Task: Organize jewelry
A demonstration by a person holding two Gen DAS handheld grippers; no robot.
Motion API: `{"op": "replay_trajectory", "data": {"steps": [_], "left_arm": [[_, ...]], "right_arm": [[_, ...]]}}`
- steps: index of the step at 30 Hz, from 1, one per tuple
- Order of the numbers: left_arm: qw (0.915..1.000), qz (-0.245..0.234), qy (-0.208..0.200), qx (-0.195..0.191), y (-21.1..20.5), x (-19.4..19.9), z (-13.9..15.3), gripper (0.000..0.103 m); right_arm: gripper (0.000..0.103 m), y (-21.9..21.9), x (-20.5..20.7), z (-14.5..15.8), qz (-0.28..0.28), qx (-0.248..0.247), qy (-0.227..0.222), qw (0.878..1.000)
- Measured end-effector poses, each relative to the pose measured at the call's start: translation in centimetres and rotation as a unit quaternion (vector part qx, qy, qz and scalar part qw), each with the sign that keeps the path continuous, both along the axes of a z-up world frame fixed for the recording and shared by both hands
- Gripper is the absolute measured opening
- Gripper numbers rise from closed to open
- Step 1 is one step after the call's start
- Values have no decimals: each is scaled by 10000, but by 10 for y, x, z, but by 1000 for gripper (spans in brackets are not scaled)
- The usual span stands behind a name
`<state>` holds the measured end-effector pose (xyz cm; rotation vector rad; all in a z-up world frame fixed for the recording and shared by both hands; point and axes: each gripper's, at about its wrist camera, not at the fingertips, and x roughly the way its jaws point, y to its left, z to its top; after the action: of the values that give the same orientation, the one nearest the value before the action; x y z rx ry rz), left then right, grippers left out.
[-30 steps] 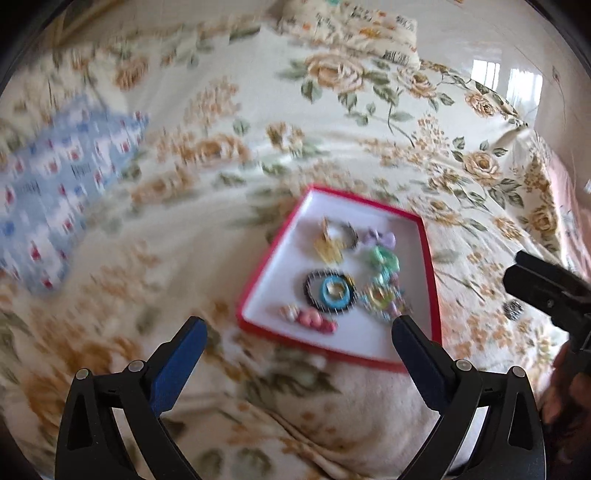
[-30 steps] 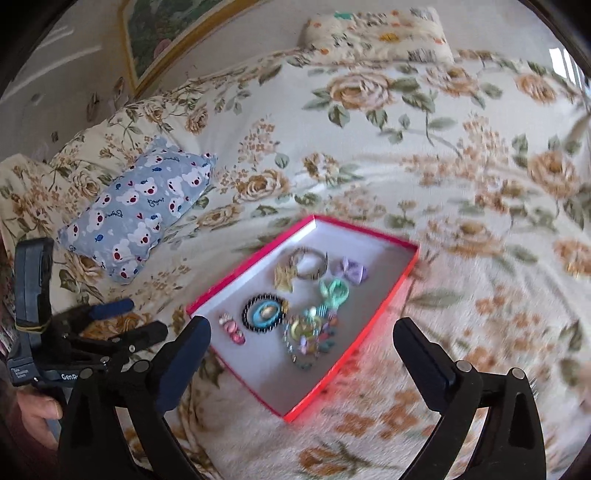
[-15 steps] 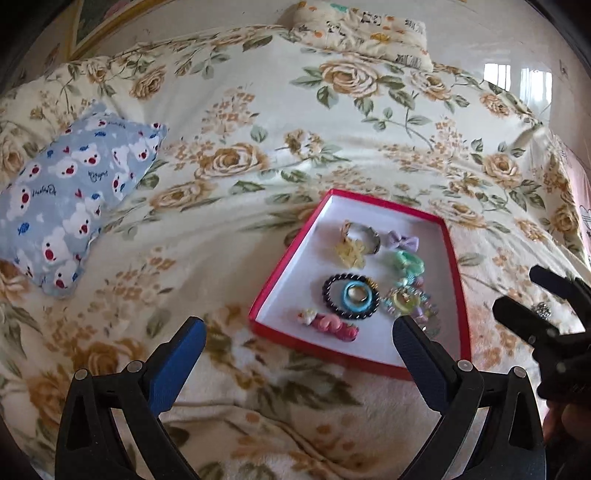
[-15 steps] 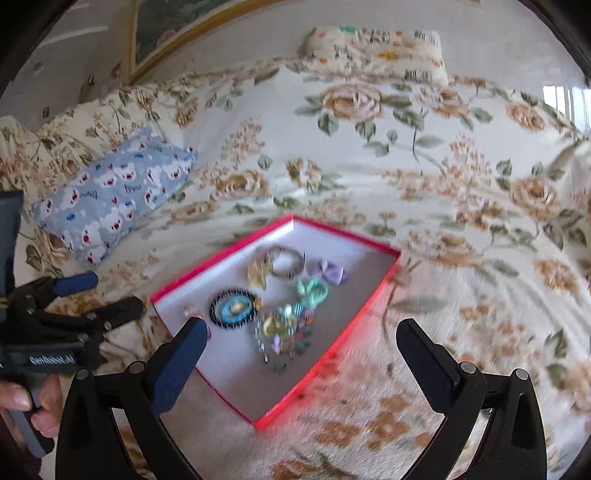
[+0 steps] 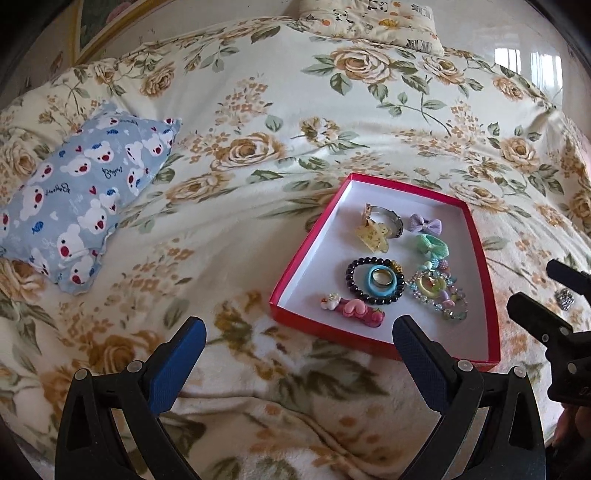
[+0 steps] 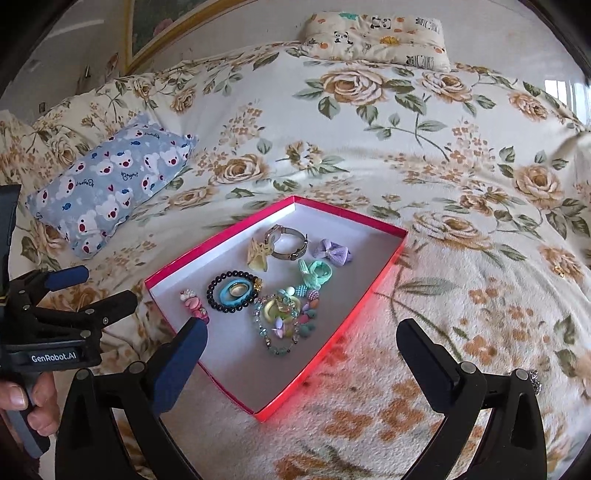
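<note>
A shallow red box (image 5: 480, 254) (image 6: 373, 288) with a white inside lies on the flowered bed. It holds several pieces: a dark bead bracelet (image 5: 373, 282) (image 6: 232, 291) around a blue ring, a pink hair clip (image 5: 354, 306), a bangle (image 6: 288, 242), a purple bow (image 6: 331, 252), a green tie (image 5: 432, 245) and a bead string (image 6: 284, 321). A small sparkly ring (image 5: 564, 298) (image 6: 534, 380) lies on the blanket right of the box. My left gripper (image 5: 295, 343) is open and empty, in front of the box's near left corner. My right gripper (image 6: 301, 347) is open and empty over the box's near right edge.
A blue bear-print pillow (image 5: 81, 192) (image 6: 110, 192) lies to the left. A panda-print cushion (image 5: 369, 18) (image 6: 376, 35) sits at the far edge of the bed. A small gold piece (image 6: 557, 270) lies on the blanket at far right. A framed picture (image 6: 162, 26) hangs behind.
Both grippers have shifted; the box now sits further right and lower in the left view, and further left and lower in the right view. Both stay open and empty.
</note>
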<state>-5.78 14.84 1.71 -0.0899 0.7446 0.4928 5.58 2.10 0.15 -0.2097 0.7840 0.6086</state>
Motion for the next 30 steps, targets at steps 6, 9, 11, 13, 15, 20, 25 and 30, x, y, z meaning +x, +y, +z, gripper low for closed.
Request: {"op": "replay_trajectory", "data": {"steps": [6,9,11,13,15,20,25,30], "left_arm": [[9999,44,62,98,-3,1,-3,102],[9999,42,61,103,-3,2,-2,102],[9999,28,75,116,-2,2,-2,102],[9999,5,78,129,-2,2,-2,102],[9999,-9,81,131,-2,3,-2,102],[9999,-34,68,97,-1,2,-1,102],[9999,-63,52,85,-3,1,-1,102],[9999,-69,60,84,-3,1,-2,102]], "right_arm": [[103,0,0,1,-67,-46,-67,9999],[103,-1,1,3,-88,-38,-77,9999],[103,-1,1,3,-111,-62,-95,9999],[103,-1,1,3,-99,-55,-80,9999],[103,0,1,4,-84,-41,-79,9999],[103,3,-2,4,-25,-54,-99,9999],[103,6,-3,3,11,-68,-77,9999],[103,7,-4,4,8,-66,-95,9999]]}}
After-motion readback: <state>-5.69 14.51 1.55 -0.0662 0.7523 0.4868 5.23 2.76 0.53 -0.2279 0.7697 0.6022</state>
